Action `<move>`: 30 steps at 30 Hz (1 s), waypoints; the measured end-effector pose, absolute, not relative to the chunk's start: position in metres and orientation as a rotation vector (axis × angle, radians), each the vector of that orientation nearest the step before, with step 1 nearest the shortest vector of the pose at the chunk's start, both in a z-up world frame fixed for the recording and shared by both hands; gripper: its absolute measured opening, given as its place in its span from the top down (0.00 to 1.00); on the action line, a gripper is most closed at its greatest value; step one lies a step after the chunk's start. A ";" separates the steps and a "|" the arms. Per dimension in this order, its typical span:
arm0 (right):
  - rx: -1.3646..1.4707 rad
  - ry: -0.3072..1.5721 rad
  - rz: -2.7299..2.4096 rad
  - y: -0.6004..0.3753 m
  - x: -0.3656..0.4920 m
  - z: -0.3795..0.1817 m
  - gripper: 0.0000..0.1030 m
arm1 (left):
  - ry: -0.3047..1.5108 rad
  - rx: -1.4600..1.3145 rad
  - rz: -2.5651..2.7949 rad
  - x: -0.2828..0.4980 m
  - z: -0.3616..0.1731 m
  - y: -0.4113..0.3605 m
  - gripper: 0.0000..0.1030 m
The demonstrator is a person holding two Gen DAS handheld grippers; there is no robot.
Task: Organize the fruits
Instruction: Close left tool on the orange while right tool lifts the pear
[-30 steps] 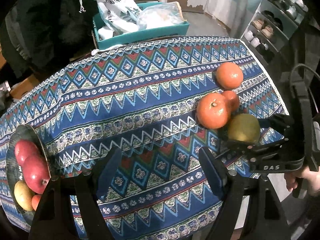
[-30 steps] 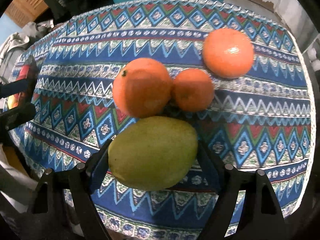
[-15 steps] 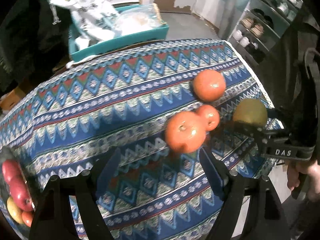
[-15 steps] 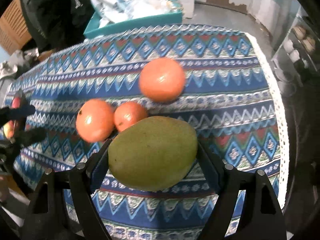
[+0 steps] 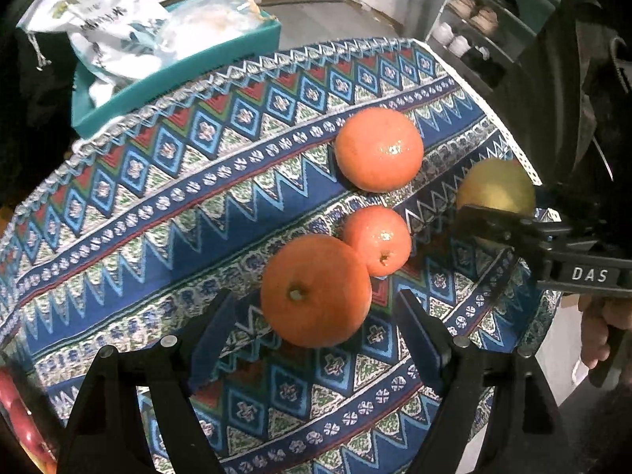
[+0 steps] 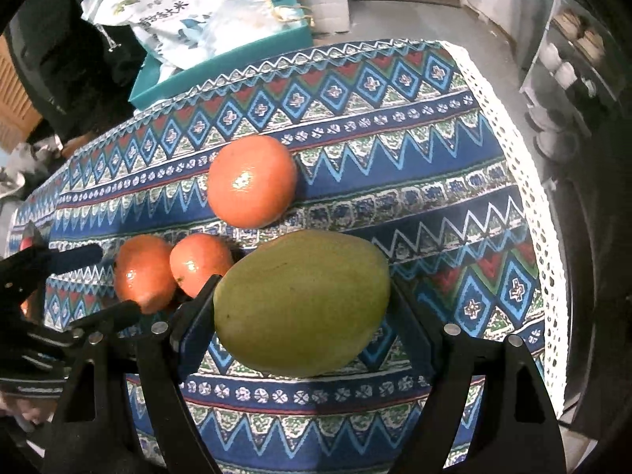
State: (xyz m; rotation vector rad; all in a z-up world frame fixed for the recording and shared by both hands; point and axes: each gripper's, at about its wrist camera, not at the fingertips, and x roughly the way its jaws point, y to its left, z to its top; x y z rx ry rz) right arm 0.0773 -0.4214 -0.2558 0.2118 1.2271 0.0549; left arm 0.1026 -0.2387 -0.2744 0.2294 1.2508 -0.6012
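Note:
My right gripper (image 6: 302, 308) is shut on a green mango (image 6: 302, 302) and holds it above the patterned tablecloth (image 6: 395, 138); the mango also shows in the left wrist view (image 5: 495, 189). My left gripper (image 5: 316, 328) is open around a large orange (image 5: 316, 290) that lies on the cloth. A small orange (image 5: 377, 239) touches it, and another large orange (image 5: 379, 149) lies farther back. All three oranges show in the right wrist view: (image 6: 144, 272), (image 6: 199, 262), (image 6: 252, 179).
A teal box (image 5: 173, 75) with white bags (image 5: 114, 31) stands beyond the table's far edge. A shoe rack (image 5: 486, 23) is at the back right. Red fruit (image 5: 15, 414) shows at the lower left edge. The table edge (image 6: 541, 213) is close on the right.
My left gripper has moved right across the table from the fruit bowl until its fingers flank the large orange. My right gripper has lifted the mango up and back from the oranges.

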 end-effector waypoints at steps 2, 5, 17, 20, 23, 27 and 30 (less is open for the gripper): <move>0.224 1.228 0.057 -0.422 0.078 -0.257 0.21 | 1.254 0.208 -0.610 0.105 -0.278 -0.239 0.20; 0.227 1.231 0.061 -0.421 0.079 -0.260 0.21 | 1.262 0.200 -0.611 0.110 -0.284 -0.242 0.20; 0.237 1.235 0.061 -0.422 0.084 -0.263 0.21 | 1.284 0.182 -0.649 0.116 -0.307 -0.247 0.36; 0.234 1.233 0.062 -0.420 0.085 -0.262 0.21 | 1.288 0.161 -0.657 0.118 -0.307 -0.244 0.36; 0.219 1.224 0.066 -0.417 0.085 -0.258 0.21 | 1.270 0.189 -0.640 0.115 -0.305 -0.241 0.37; 0.194 1.203 0.072 -0.412 0.084 -0.251 0.21 | 1.260 0.209 -0.627 0.110 -0.303 -0.235 0.37; 0.180 1.185 0.076 -0.408 0.083 -0.245 0.21 | 1.250 0.208 -0.609 0.106 -0.298 -0.225 0.37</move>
